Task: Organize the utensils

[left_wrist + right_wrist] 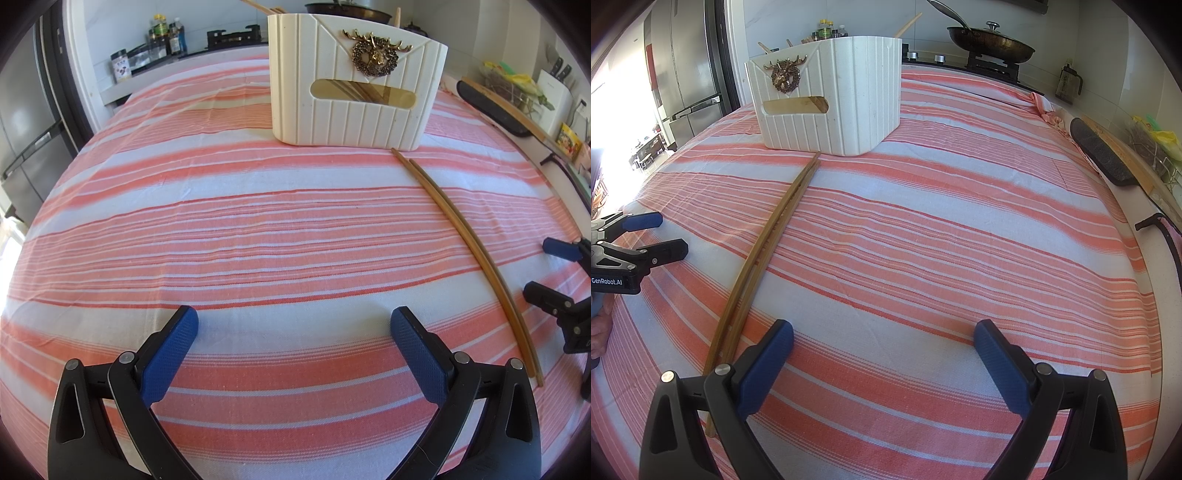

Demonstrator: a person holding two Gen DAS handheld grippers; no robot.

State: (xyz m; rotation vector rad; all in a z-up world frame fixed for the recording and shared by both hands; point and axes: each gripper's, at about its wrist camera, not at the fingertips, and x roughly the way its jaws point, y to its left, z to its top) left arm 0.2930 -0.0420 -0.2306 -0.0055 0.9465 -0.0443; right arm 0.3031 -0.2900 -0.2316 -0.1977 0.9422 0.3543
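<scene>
A pair of long brown chopsticks [469,243] lies side by side on the striped cloth, tips near the white ribbed utensil box [354,85] with a gold deer emblem. The box holds several wooden utensils. In the right wrist view the chopsticks [768,236] run from the box [827,96] down under my right gripper's left finger. My left gripper [293,325] is open and empty over the cloth, left of the chopsticks. My right gripper [882,336] is open and empty, just right of the chopsticks' near ends. Each gripper shows at the other view's edge.
The table is covered by a pink and white striped cloth [960,229]. A stove with a lidded pan [990,44] stands behind it. A black board [1104,155] and a dish rack lie at the right edge. A fridge [687,74] stands at the left.
</scene>
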